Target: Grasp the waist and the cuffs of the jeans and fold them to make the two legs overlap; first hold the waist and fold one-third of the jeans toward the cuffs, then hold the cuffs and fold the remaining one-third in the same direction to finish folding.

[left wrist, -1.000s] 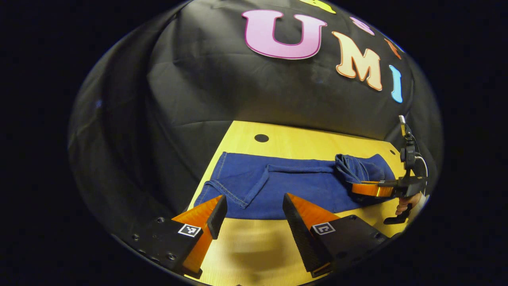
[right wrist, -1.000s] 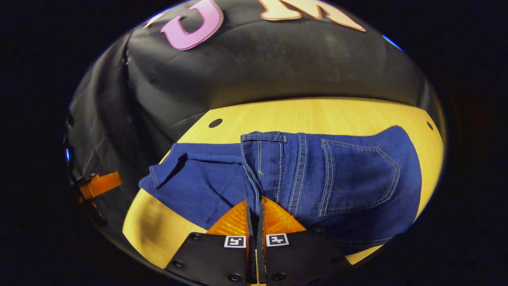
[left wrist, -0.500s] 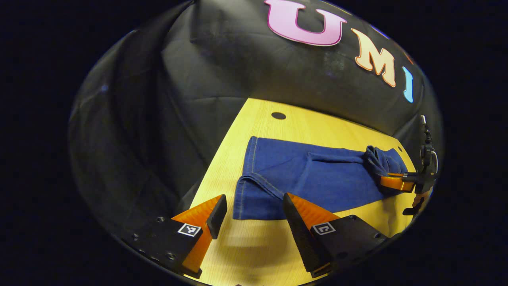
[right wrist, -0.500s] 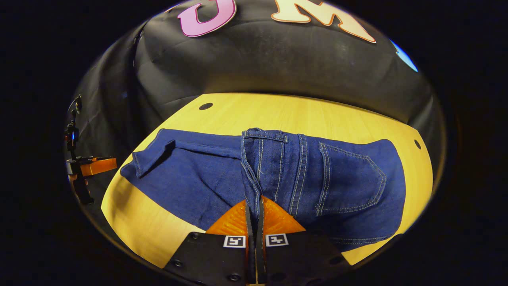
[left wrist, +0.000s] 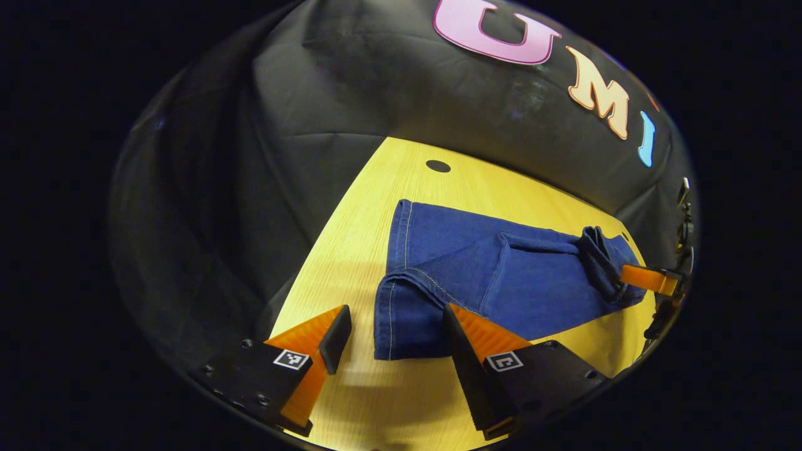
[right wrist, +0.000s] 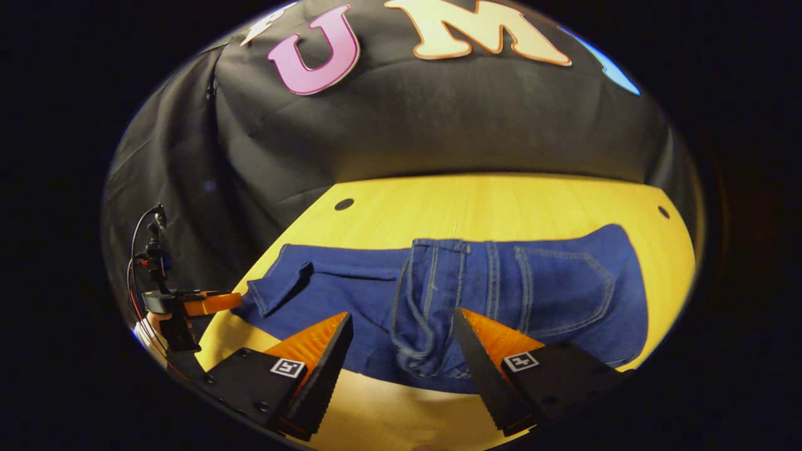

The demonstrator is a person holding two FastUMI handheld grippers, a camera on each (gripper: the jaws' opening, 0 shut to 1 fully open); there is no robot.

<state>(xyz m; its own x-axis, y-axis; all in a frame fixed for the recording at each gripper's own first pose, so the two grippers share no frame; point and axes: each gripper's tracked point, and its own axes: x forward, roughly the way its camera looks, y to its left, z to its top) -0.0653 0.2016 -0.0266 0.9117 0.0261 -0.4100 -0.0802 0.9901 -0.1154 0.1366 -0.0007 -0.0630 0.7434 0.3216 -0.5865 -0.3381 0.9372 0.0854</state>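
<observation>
Blue jeans (left wrist: 501, 282) lie on the yellow wooden table (left wrist: 351, 250), legs overlapped. In the right gripper view the waist part of the jeans (right wrist: 501, 294) is folded over toward the cuffs, back pocket up, its waistband edge lying between the open fingers of my right gripper (right wrist: 404, 338). My left gripper (left wrist: 391, 335) is open just in front of the cuffs (left wrist: 395, 326); the cuff corner sits between its fingers. The left gripper (right wrist: 213, 302) also shows far left in the right gripper view, held by a hand, and the right gripper (left wrist: 651, 279) at the far right in the left gripper view.
The table (right wrist: 501, 200) has small dark holes (right wrist: 343, 204) near its back corners. The black cloth wall (right wrist: 438, 125) hangs close behind the table. Bare wood runs between the jeans and the wall.
My right gripper has opened and let go of the waistband, which now lies on the legs. The left gripper has moved closer to the cuffs.
</observation>
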